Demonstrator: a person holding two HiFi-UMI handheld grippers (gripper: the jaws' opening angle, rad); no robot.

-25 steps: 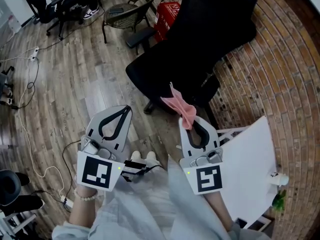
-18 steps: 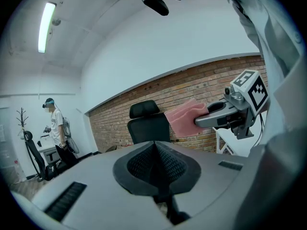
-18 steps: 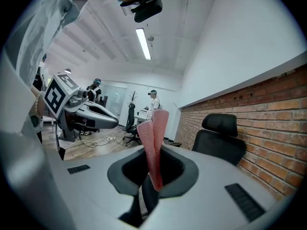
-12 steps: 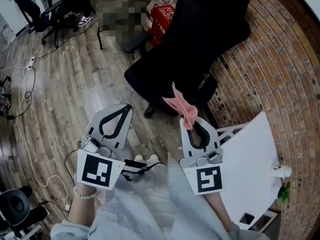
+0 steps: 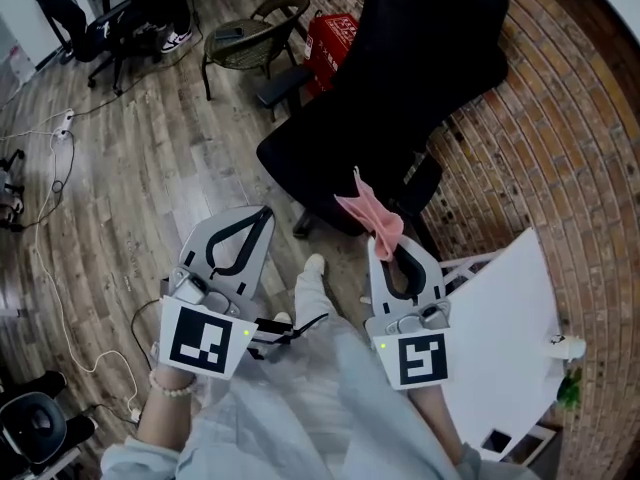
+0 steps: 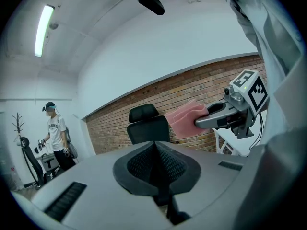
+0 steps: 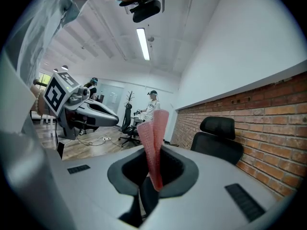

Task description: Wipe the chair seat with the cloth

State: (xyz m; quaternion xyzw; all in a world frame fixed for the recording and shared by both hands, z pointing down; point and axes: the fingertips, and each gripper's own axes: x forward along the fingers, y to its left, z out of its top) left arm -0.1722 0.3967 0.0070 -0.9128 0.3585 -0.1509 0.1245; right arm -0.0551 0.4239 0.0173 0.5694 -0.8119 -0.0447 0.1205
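One shoe (image 5: 314, 264) newly forward between left gripper (image 5: 260, 214), fingers together, and right gripper (image 5: 394, 252), fingers clamped on cloth (image 5: 368, 215).

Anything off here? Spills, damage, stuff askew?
Nothing stands out. The pink cloth is clamped in the right gripper, sticking up past its jaws and not touching the chair seat. The left gripper is shut and empty. The chair stands upright. Cables trail loose on the wood floor, away from it.

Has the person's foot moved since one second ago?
Yes. One shoe has stepped forward and now lies close to the base of the chair; before, it was farther back.
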